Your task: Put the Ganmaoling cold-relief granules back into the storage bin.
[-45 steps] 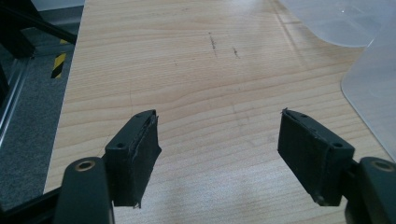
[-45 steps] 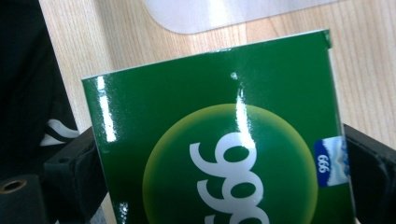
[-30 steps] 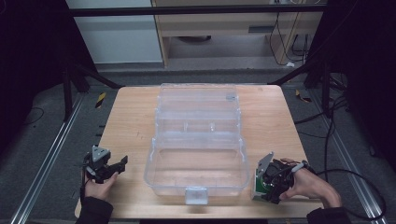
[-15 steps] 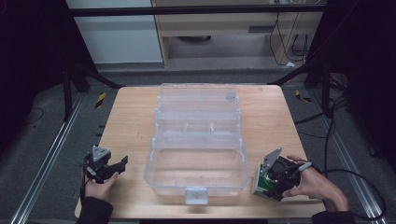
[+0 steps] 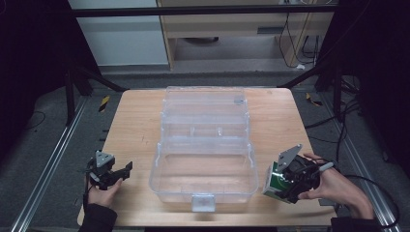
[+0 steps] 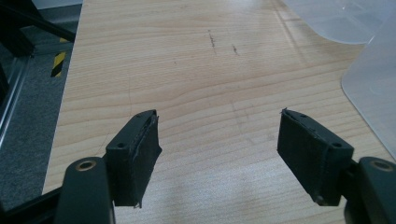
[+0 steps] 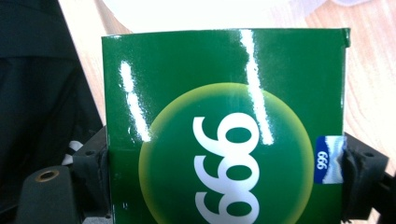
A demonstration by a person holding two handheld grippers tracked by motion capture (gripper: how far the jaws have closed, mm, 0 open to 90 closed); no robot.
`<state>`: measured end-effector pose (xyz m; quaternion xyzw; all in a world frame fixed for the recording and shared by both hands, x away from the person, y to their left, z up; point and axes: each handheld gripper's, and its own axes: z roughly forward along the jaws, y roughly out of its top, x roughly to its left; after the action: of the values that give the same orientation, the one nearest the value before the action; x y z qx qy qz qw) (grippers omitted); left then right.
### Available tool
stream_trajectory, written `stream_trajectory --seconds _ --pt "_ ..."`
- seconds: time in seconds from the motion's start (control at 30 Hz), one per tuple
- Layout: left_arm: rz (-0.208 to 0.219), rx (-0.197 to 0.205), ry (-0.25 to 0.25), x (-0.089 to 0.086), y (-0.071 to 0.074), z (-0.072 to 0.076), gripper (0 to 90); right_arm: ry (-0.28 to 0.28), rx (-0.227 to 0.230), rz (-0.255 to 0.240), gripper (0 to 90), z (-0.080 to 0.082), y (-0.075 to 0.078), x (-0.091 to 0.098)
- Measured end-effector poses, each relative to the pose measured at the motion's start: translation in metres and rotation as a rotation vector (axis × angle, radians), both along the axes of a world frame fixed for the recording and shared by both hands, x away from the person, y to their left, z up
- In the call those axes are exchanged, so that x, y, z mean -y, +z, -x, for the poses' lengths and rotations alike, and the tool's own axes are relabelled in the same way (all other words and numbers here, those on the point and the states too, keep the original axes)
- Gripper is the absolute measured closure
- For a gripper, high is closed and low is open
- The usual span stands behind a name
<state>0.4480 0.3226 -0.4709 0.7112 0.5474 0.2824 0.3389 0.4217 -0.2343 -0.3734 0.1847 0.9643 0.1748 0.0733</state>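
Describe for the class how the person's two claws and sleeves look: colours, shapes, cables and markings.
Both claws are black. The left claw has two flat rectangular jaws faced with dark ragged padding, each fixed by a round bolt on a rounded arm, and a grey three-cornered plate on top. The right claw carries a larger grey plate. A thin black cable trails from it. The sleeves are dark.

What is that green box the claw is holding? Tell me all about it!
The green box is a small glossy carton, probably cardboard, shiny with streaks of light. Its face shows a yellow-green circle with big white 999 digits, upside down here, and a little blue 999 tag on one edge. The right claw is shut on it, one black pad pressing each side. It is held near the table's front right corner, beside the open clear plastic case.
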Motion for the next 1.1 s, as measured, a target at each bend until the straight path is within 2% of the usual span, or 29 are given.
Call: stream_trajectory --seconds 0.1,0.57,1.1 --pt "-0.001 -0.001 0.000 0.000 0.000 0.000 28.8 0.007 0.013 0.000 15.9 0.002 0.012 0.000" --pt "-0.005 -0.007 -0.006 0.001 -0.001 -0.001 28.8 0.030 0.039 0.016 15.9 0.002 0.047 -0.007" --pt "-0.004 -0.013 -0.008 0.001 -0.002 -0.001 28.8 0.061 0.067 0.013 16.0 -0.008 0.072 -0.030"
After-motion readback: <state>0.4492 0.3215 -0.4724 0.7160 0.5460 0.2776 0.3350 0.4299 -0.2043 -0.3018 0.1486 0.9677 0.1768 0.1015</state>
